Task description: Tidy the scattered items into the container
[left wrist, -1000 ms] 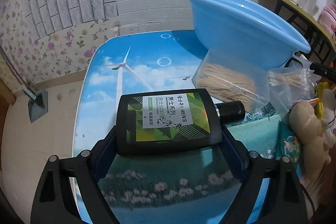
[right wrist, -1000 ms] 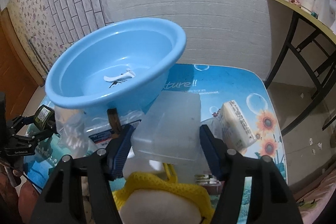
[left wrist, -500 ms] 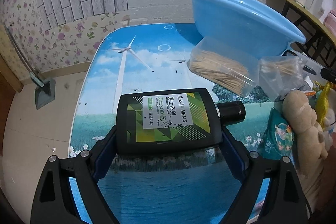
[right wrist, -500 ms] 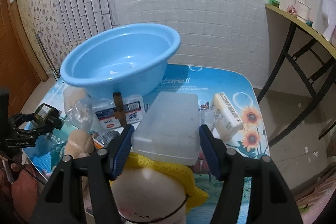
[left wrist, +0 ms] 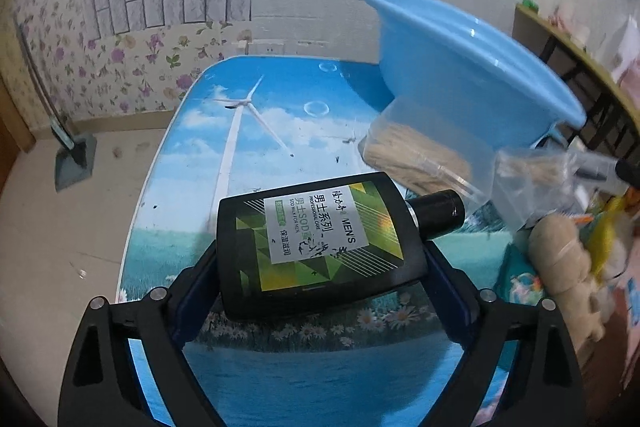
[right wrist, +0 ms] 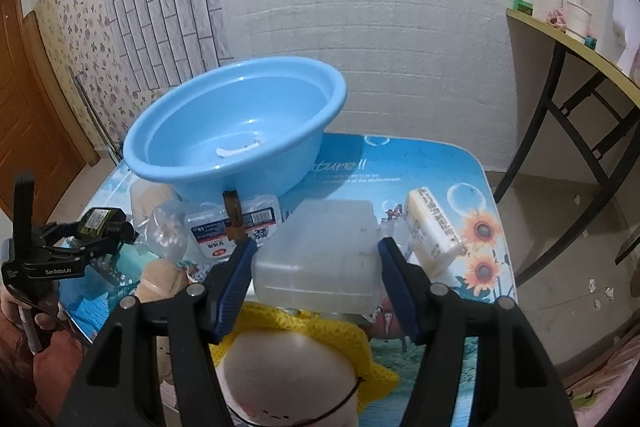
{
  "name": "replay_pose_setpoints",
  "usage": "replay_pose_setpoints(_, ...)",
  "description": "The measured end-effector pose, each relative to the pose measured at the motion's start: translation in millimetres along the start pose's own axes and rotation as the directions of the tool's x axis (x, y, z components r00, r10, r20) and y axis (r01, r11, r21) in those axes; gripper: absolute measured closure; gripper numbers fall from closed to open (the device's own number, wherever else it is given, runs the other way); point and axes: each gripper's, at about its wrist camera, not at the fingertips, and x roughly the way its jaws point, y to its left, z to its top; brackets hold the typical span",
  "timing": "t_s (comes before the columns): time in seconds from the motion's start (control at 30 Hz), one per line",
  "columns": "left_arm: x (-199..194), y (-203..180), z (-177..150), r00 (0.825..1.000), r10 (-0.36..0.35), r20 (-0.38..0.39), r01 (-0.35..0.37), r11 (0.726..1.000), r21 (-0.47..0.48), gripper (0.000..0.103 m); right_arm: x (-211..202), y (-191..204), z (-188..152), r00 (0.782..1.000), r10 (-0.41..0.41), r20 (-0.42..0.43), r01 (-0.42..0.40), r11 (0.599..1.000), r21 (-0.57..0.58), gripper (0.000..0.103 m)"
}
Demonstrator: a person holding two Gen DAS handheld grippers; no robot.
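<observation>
White brick wall backs the printed surface [right wrist: 436, 163], above which my left hand-held gripper [left wrist: 320, 267] carries a black lotion bottle [left wrist: 316, 243] crosswise, its jaws opening with the bottle tilted between them. My right hand-held gripper [right wrist: 316, 259] is clamped on a frosted plastic box [right wrist: 320, 247]. Beyond both sits the blue basin [right wrist: 236, 131], propped on clutter, with a bag of toothpicks [left wrist: 416, 159] beneath its rim.

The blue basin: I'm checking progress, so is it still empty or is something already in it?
Not empty: the blue basin holds one small white item on its bottom; what it is, cannot tell.
</observation>
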Motion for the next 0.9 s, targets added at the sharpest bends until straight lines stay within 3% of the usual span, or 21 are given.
replay_pose_setpoints(0.27,-26.6,-11.4,6.8,0.999,0.026,0.045,-0.027,0.999,0.024,0.01,-23.7,-1.3,13.7,0.997,0.009,0.074,-0.009,1.0,0.0,0.043)
replay_pose_setpoints(0.6,-53.9,-27.5,20.8,0.996,-0.01,0.09,0.006,0.999,0.043,0.01,-43.9,-2.1,24.3,0.99,0.022,0.136,-0.023,1.0,0.003,0.043)
replay_pose_setpoints(0.9,-70.2,-36.4,31.7,0.993,0.0,0.115,-0.006,0.999,0.051,0.01,-58.7,4.1,29.8,0.983,0.024,0.184,-0.02,0.999,-0.026,0.043)
